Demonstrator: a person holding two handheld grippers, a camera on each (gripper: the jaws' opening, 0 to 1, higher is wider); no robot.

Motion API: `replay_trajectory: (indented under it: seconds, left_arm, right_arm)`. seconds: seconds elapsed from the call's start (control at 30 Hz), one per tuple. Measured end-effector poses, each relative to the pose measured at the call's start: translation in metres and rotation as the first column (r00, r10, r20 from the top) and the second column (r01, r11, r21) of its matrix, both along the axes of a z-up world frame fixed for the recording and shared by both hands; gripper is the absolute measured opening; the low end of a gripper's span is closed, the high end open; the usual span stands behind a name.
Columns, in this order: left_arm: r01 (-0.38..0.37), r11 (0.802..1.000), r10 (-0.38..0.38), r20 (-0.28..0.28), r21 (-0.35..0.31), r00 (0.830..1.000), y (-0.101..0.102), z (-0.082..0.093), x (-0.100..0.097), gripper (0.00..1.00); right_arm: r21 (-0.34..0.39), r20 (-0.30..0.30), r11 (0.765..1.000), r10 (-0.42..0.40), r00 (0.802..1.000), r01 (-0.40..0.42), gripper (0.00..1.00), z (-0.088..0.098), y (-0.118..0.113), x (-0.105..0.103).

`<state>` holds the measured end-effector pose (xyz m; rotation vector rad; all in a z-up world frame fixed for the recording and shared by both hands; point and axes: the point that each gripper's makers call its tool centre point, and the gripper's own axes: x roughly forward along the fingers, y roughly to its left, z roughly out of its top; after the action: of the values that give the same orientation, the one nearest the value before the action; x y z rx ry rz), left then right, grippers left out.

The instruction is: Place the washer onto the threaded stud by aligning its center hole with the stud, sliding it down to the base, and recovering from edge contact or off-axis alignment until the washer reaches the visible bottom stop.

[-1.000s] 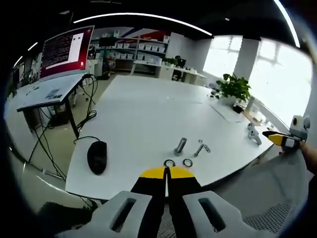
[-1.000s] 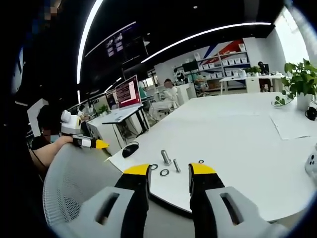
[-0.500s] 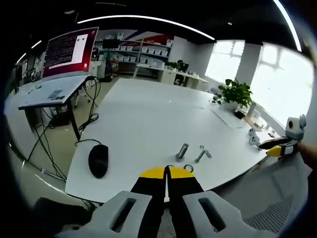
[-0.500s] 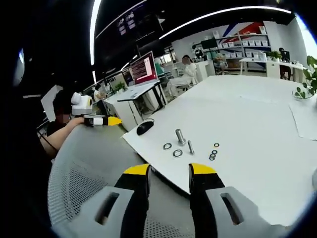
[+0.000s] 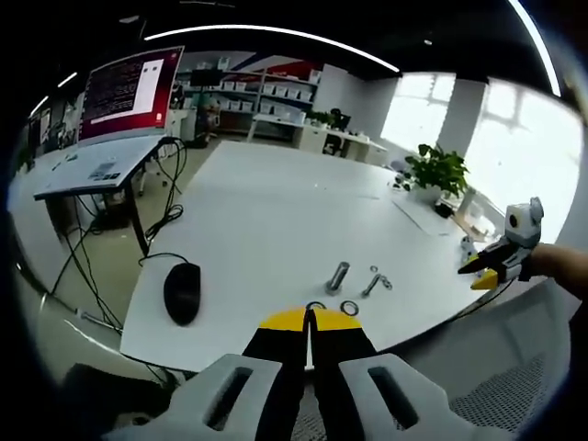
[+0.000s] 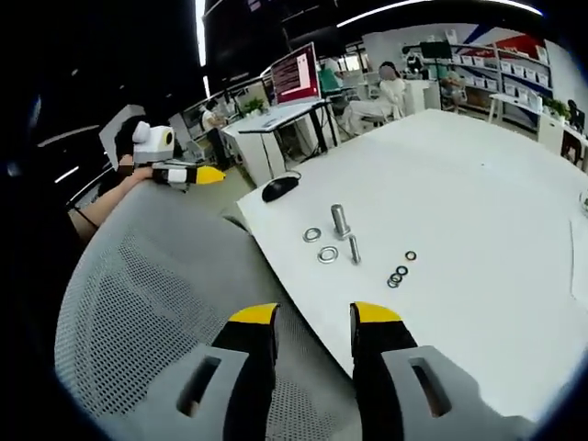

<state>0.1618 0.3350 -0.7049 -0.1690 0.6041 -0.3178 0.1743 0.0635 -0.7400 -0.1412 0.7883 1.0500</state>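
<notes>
A thick threaded stud (image 5: 336, 273) lies on the white table (image 5: 266, 211) with a thinner bolt (image 5: 370, 283) beside it. Two large washers (image 5: 349, 307) rest near the table's front edge, just beyond my shut left gripper (image 5: 310, 318). In the right gripper view the stud (image 6: 341, 220), the thin bolt (image 6: 354, 249), the two large washers (image 6: 328, 254) and several small washers (image 6: 397, 274) lie ahead of my right gripper (image 6: 315, 317), which is open, holds nothing and hovers over the chair back. The left gripper (image 6: 179, 172) is at the left there. The right gripper (image 5: 496, 262) is at the right in the left gripper view.
A black mouse (image 5: 182, 291) sits at the table's left corner with its cable trailing off. A grey mesh chair back (image 6: 156, 303) stands between me and the table. A potted plant (image 5: 436, 165) and papers are at the far right; a desk with a monitor (image 5: 129, 92) stands to the left.
The right gripper has swung in toward the table and tipped down, so the parts now lie more below its view. The left gripper stays shut and almost still.
</notes>
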Motion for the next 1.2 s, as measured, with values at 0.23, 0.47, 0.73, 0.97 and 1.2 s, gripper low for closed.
replay_trajectory:
  seconds: [0.23, 0.47, 0.73, 0.97, 1.2]
  left_arm:
    - [0.018, 1.0, -0.018, -0.013, 0.008, 1.0, -0.002, -0.002, -0.002, 0.0]
    - [0.014, 1.0, -0.014, -0.009, 0.005, 1.0, -0.001, -0.001, -0.002, 0.0]
    - [0.016, 1.0, -0.016, -0.008, 0.005, 1.0, -0.001, -0.001, -0.002, 0.0]
    - [0.007, 1.0, -0.007, -0.006, 0.003, 1.0, 0.0, -0.001, -0.002, 0.0]
    - [0.008, 1.0, -0.008, -0.014, 0.004, 1.0, 0.0, -0.002, -0.003, 0.0]
  right_arm:
    - [-0.033, -0.025, 0.999, -0.011, 1.0, 0.01, 0.32, -0.019, 0.006, 0.018]
    - [-0.113, -0.027, 0.994, -0.014, 1.0, 0.011, 0.32, -0.043, 0.002, 0.039]
    - [-0.198, -0.028, 0.98, 0.02, 0.999, -0.025, 0.31, -0.064, 0.0, 0.05]
    - [-0.296, -0.039, 0.951, 0.078, 0.996, -0.086, 0.29, -0.086, -0.002, 0.062]
    - [-0.345, -0.05, 0.932, 0.099, 0.994, -0.11, 0.29, -0.101, 0.001, 0.072]
